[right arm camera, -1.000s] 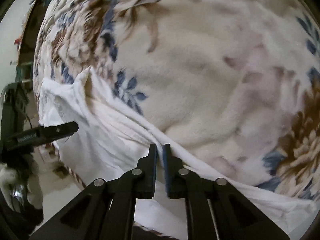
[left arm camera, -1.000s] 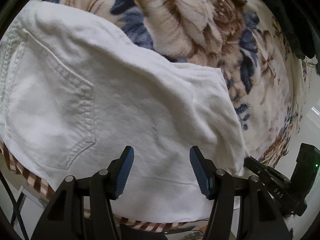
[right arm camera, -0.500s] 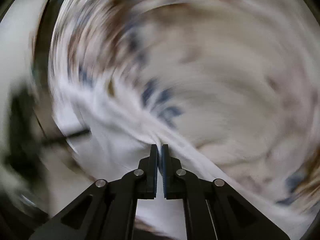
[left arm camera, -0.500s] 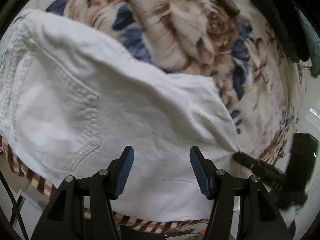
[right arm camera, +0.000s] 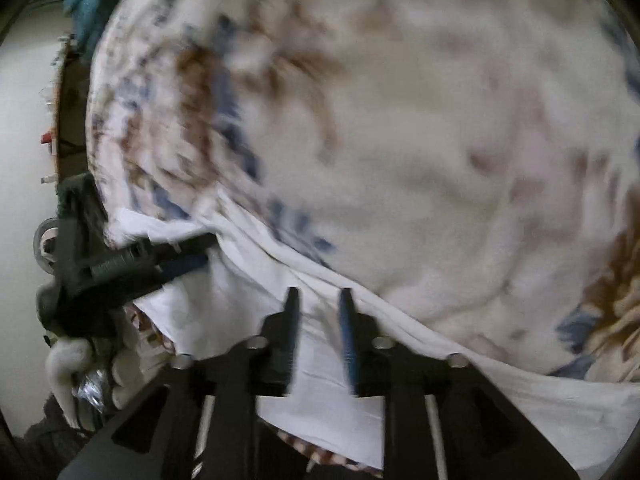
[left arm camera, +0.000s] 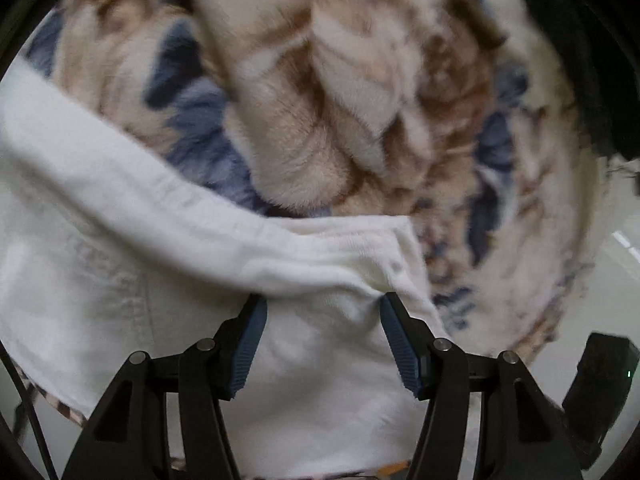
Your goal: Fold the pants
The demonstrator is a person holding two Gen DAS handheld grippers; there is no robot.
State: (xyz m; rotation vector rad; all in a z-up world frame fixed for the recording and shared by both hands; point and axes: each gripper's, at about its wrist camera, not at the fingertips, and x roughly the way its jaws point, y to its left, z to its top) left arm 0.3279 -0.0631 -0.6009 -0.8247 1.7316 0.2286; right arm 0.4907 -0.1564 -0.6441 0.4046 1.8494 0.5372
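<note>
White pants (left arm camera: 120, 280) lie over the near edge of a floral blanket (left arm camera: 320, 100), their far edge doubled into a thick fold. My left gripper (left arm camera: 320, 300) hangs open just above that fold, blue pads (left arm camera: 250, 344) well apart and not pressing on the cloth. In the right wrist view the pants (right arm camera: 240, 292) run as a white band along the blanket's near side. My right gripper (right arm camera: 318, 294) is over them with its jaws opening; cloth shows in the gap, free of the pads. The left gripper (right arm camera: 160, 260) appears there at the left, on the pants' end.
The floral blanket (right arm camera: 400, 140) fills the far side of both views. Dark clothes (left arm camera: 580, 60) lie at its far right, a teal cloth (right arm camera: 84, 4) at the far left. A brown-striped sheet edge (right arm camera: 320, 454) shows under the pants. Pale floor (right arm camera: 20, 160) lies beyond the left edge.
The left gripper has moved forward and down onto the pants' folded edge, still open. The right gripper, shut on a fold of the pants before, has parted its jaws and let the cloth go.
</note>
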